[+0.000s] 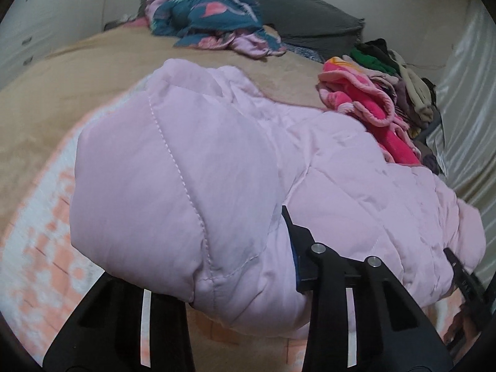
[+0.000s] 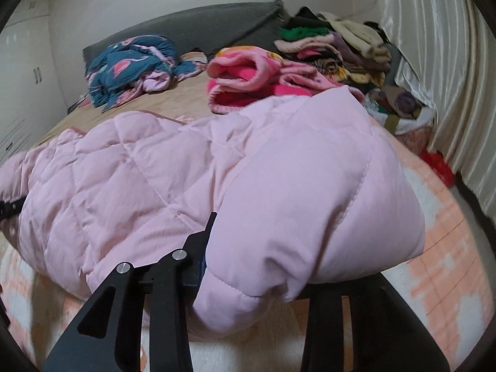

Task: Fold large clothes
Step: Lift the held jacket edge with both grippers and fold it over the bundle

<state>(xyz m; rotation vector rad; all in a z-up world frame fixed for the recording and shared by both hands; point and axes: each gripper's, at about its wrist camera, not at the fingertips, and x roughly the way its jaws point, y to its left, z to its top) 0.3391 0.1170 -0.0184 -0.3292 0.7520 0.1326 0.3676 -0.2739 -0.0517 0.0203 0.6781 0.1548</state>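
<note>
Your left gripper point(image 1: 241, 266) pinches one puffy end of the pale pink quilted jacket point(image 1: 217, 161), its jaws narrowed on the padding. The jacket stretches across the tan bedspread point(image 1: 93, 71), raised at both ends. Your right gripper point(image 2: 266, 266) clamps the other end the same way. Beyond it lie a pink fleece point(image 2: 248, 74) and stacked clothes point(image 2: 341, 52).

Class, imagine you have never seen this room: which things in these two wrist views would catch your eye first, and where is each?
The puffy pale pink quilted jacket fills the foreground on the bed, its near edge bunched between the fingers of the left gripper and the right gripper. Behind it lies a bright pink fleece garment before a stack of folded clothes, and a crumpled blue patterned garment sits near the grey headboard.
</note>
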